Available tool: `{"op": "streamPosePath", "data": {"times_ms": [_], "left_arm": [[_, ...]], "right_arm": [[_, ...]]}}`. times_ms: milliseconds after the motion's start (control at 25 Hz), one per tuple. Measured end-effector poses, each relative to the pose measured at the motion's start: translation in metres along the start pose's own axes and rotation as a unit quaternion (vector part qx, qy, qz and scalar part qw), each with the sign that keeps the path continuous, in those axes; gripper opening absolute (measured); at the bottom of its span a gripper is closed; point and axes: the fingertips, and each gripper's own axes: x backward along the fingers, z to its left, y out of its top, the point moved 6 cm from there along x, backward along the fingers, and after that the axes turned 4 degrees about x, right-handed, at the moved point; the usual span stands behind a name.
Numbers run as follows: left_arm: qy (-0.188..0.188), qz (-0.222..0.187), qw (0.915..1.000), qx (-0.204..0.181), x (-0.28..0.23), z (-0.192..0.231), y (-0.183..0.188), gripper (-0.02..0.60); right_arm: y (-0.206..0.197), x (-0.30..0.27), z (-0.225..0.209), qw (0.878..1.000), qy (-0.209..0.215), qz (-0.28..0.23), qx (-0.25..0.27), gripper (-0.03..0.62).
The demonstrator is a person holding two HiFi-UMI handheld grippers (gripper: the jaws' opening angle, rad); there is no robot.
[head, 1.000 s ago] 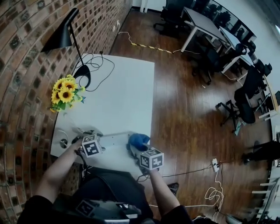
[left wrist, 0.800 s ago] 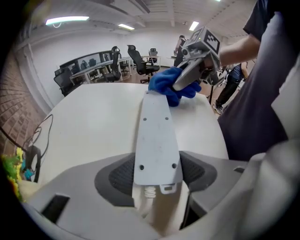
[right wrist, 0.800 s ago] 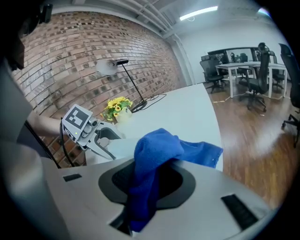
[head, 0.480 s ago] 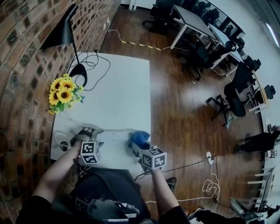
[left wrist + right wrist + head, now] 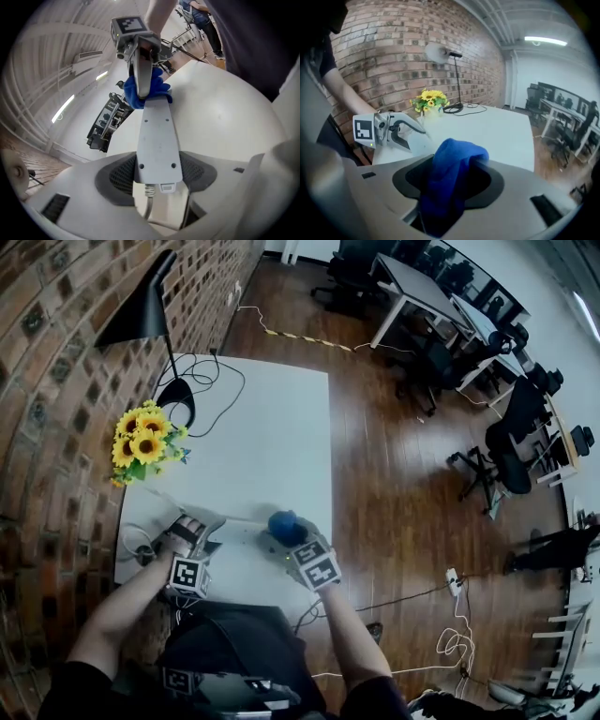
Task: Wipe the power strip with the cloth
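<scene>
A white power strip (image 5: 157,136) lies on the white table (image 5: 262,446) near its front edge. My left gripper (image 5: 159,182) is shut on the strip's cord end; it also shows in the head view (image 5: 200,535). A blue cloth (image 5: 454,178) is bunched between the jaws of my right gripper (image 5: 457,185), whose jaws are opening. In the left gripper view the cloth (image 5: 145,91) rests on the strip's far end, under the right gripper (image 5: 143,82). The head view shows the cloth (image 5: 284,524) as a ball just ahead of the right gripper (image 5: 291,538).
A bunch of yellow sunflowers (image 5: 145,442) stands at the table's left, by the brick wall. A black lamp (image 5: 141,315) and its cable (image 5: 211,381) occupy the far left corner. The table's right edge (image 5: 329,456) borders wooden floor with desks and chairs (image 5: 506,456).
My right gripper has shifted a little left and farther along the strip with the cloth, which now looks more bunched. The left gripper keeps hold of the strip's end.
</scene>
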Motion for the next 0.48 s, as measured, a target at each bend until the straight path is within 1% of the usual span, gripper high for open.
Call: {"op": "streamPosePath", "data": {"times_ms": [40,120,200,280,400,480], "left_arm": [[0.004,-0.001,1.0,-0.003,0.001,0.0,0.0,0.291],[0.015,-0.004,0.9998,-0.012,0.004,0.0,0.001,0.291],[0.025,-0.008,0.9995,-0.02,0.007,-0.001,0.002,0.291],[0.031,-0.012,0.9992,-0.022,0.009,-0.003,0.004,0.291],[0.037,-0.012,0.9992,-0.012,0.012,-0.003,0.005,0.29],[0.033,-0.008,0.9994,0.002,0.013,-0.003,0.006,0.289]], "right_arm": [[0.002,-0.008,0.002,0.999,0.02,0.02,0.035,0.221],[-0.001,-0.019,0.005,0.991,0.065,0.071,0.095,0.243],[-0.012,-0.028,0.006,0.978,0.099,0.128,0.135,0.321],[-0.019,-0.036,0.007,0.965,0.121,0.163,0.167,0.368],[-0.024,-0.047,0.012,0.952,0.151,0.182,0.192,0.368],[-0.025,-0.05,0.016,0.947,0.16,0.187,0.206,0.356]]}}
